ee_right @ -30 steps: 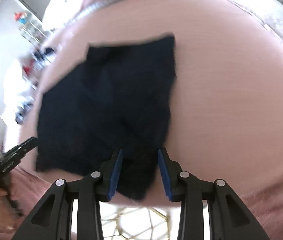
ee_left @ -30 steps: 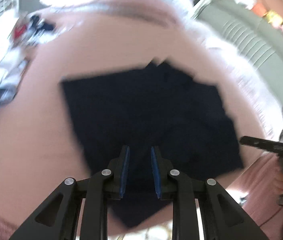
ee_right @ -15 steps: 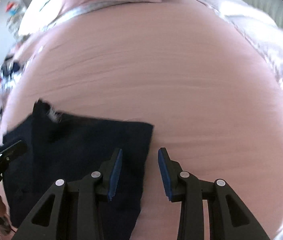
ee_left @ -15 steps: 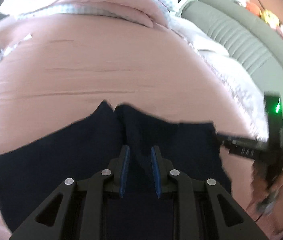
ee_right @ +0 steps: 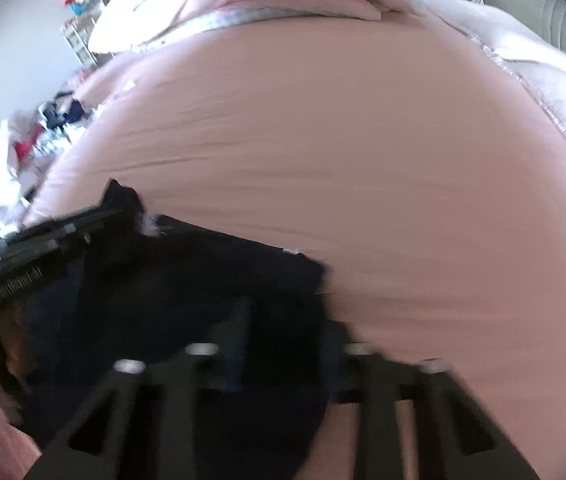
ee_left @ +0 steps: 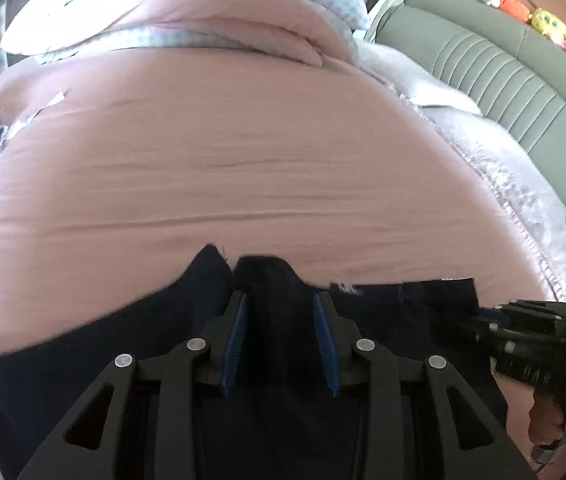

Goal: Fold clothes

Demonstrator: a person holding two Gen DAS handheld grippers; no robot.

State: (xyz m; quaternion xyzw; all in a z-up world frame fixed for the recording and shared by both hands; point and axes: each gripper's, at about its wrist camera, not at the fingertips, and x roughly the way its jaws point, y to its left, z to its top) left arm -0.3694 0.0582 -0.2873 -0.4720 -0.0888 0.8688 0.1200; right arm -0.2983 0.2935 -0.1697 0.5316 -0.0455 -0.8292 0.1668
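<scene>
A dark navy garment (ee_left: 395,308) lies flat on the pink bedsheet (ee_left: 243,152), filling the near part of both views. My left gripper (ee_left: 280,300) is open and low over the garment's far edge, and a raised fold of cloth sits between its blue pads (ee_left: 237,332). My right gripper (ee_right: 287,320) is blurred by motion and looks open, astride the garment's (ee_right: 187,280) right edge. In the left wrist view it shows as the black tool (ee_left: 523,320) at the right. The left one shows as the black tool (ee_right: 55,240) at the left of the right wrist view.
A folded pink duvet and checked pillows (ee_left: 211,20) are piled at the far end of the bed. A grey-green padded headboard (ee_left: 503,60) and a pale quilted cover (ee_left: 495,160) run along the right. Loose clothes (ee_right: 51,120) are heaped off the left side.
Both grippers have dropped low and forward to the garment's far edge, and the cloth now fills only the bottom of each view. The left jaws have spread wider.
</scene>
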